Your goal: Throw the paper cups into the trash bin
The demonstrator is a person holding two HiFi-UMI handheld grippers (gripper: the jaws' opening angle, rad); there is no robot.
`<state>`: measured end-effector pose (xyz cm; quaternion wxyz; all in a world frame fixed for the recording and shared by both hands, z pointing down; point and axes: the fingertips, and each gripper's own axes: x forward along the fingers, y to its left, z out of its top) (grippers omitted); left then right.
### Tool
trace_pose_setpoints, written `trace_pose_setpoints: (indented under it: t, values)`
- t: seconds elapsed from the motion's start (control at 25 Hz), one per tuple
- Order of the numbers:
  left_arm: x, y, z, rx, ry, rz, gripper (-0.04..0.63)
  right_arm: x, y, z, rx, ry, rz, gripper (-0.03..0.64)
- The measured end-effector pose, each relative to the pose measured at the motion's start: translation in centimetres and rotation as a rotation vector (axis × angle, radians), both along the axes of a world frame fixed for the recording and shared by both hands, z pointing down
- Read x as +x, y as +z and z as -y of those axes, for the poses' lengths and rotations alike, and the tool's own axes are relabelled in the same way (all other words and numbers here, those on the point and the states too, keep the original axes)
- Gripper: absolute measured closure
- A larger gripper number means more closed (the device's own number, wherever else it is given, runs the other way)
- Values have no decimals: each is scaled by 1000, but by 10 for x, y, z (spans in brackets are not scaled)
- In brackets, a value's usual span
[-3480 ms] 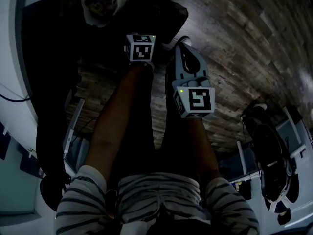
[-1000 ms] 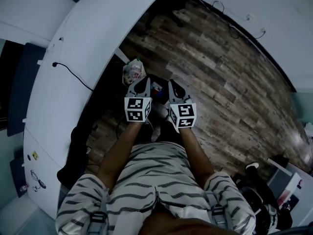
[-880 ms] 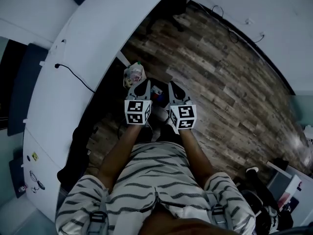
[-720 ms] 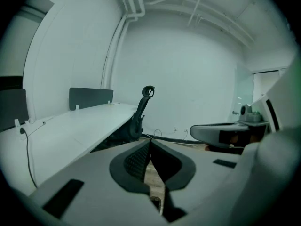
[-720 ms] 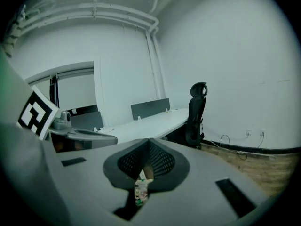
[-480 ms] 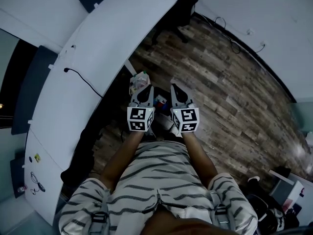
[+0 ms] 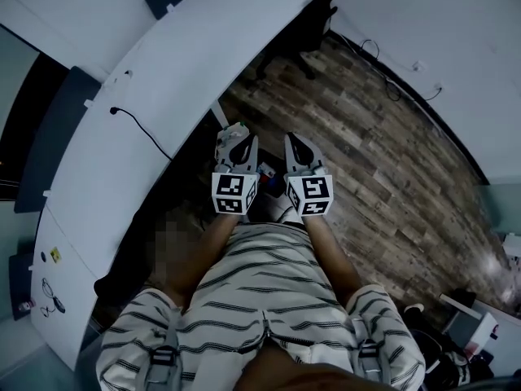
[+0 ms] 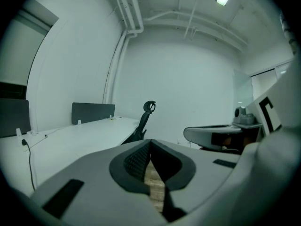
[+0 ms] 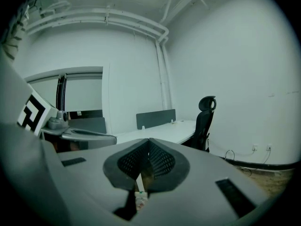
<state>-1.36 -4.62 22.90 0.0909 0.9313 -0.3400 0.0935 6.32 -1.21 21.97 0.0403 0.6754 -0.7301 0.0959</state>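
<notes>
White desk (image 7: 122,96) curves down the left; the trash bin (image 7: 227,130) stands on the floor by its edge, upright I judge, mouth facing up, just beyond and below the left gripper (image 7: 242,140), so that hand is nearer. Left gripper pressed together on nothing; right gripper (image 7: 291,140) beside it, likewise closed and empty. I see no separate paper cups, only a jumble in the bin.

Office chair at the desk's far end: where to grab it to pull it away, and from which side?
Take the office chair by the narrow neck just under its headrest, coming from the open floor side, the right in the right gripper view. That neck looks like the thinnest part up high, and the desk closes off the other side.
</notes>
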Motion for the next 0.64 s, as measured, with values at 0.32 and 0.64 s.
trace_pose_setpoints:
  t: [0.32,0.64]
  values:
    - [2,-16,17,47,-15,-24,571,4,-14,15,35,-13,-4,609]
    - [9,-26,28,74,-6,-39,571,13,-23,29,65,-11,4,609]
